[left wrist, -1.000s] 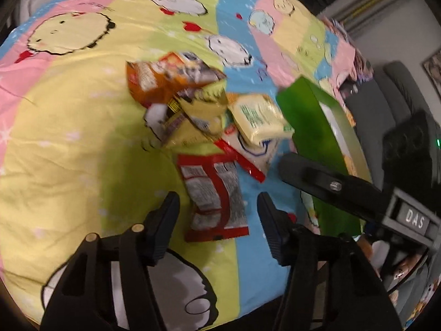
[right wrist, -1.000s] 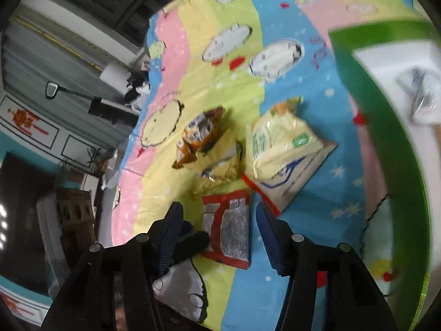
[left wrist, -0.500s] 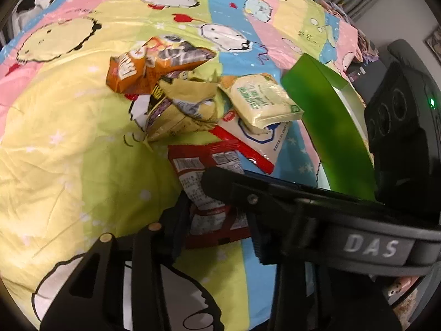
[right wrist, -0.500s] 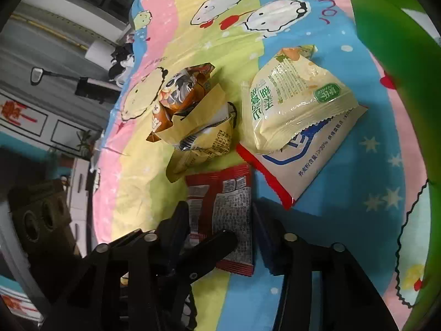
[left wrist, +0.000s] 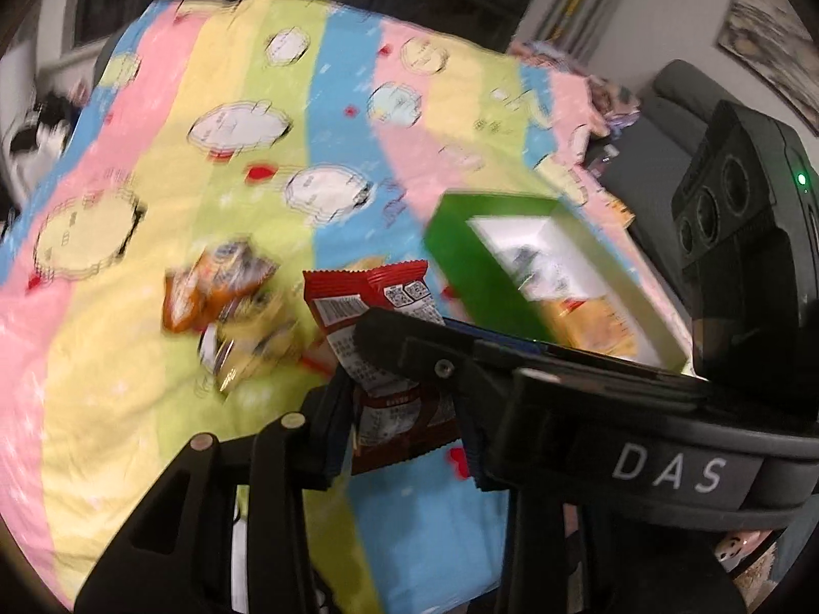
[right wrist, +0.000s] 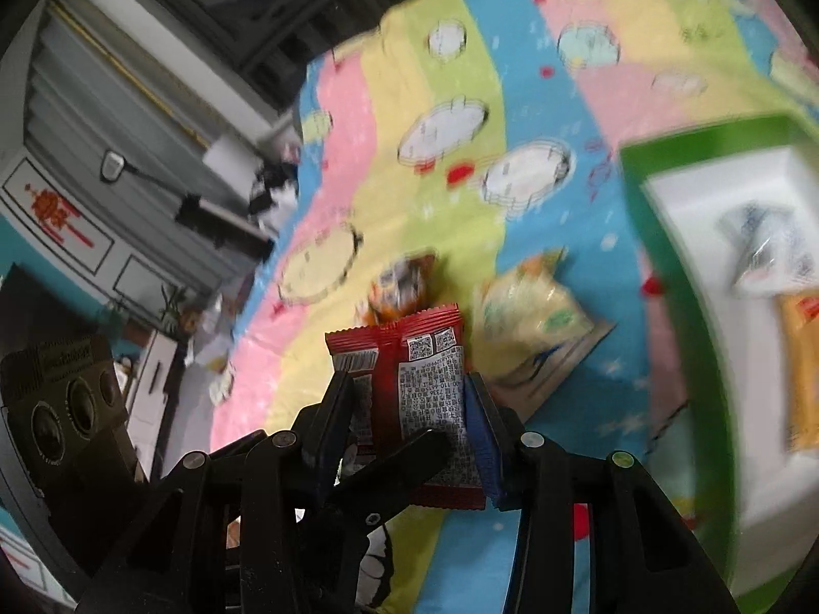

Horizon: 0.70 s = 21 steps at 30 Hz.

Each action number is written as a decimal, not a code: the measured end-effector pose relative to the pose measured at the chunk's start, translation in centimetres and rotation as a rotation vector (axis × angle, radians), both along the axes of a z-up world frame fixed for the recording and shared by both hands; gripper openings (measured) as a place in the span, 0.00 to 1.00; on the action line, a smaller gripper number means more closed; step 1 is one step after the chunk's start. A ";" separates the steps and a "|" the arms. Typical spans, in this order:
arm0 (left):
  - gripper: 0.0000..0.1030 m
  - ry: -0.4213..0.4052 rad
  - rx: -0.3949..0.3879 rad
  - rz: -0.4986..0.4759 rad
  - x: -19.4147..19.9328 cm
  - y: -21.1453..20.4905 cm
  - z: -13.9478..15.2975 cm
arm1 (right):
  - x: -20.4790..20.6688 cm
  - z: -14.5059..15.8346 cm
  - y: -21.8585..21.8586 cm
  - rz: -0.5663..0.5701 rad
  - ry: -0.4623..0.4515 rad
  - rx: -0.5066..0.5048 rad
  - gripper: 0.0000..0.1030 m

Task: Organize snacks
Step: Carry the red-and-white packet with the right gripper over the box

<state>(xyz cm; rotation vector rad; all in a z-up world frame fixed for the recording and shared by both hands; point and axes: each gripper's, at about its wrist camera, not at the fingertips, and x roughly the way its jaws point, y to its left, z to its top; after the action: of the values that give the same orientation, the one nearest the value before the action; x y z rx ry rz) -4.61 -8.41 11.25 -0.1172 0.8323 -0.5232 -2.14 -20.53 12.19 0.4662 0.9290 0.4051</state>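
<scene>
Both claws were clenched on the same red snack packet, which hung clear of the striped cartoon bedspread with its crimped top edge standing above the fingertips. The right claw pinched the packet by its two side edges, pads pressed flat against it, after its jaws had just been closing. The left claw gripped the lower half of the same packet, its jaws likewise having just closed in, and one finger of the right claw crossed in front of it in the left wrist view.

Beyond the claws, the remaining snacks lay on the bedspread. An orange packet sat just past and left of the held packet, touching a crumpled yellow one. A pale cream packet lay ahead and right of the right claw, resting on a flatter white packet.

Farther right stood a green-walled box with a white inside, well apart from the pile. A clear wrapped item and an orange-yellow packet lay in it.
</scene>
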 end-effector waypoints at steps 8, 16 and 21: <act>0.34 -0.154 -0.042 -0.076 0.6 -4.8 5.6 | -0.3 6.5 -5.6 -0.097 -0.150 -0.024 0.45; 0.34 -0.189 -0.042 -0.171 1.9 -10.8 5.4 | -0.5 6.7 -11.2 -0.183 -0.201 -0.034 0.45; 0.34 -0.152 -0.045 -0.207 2.8 -13.4 4.2 | 0.0 5.2 -14.3 -0.233 -0.162 -0.028 0.45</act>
<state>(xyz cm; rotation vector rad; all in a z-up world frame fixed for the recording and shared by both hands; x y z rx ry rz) -1.84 -21.83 15.43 -0.0321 0.6878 -0.7368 -2.11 -34.80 17.39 0.5025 0.7138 0.2145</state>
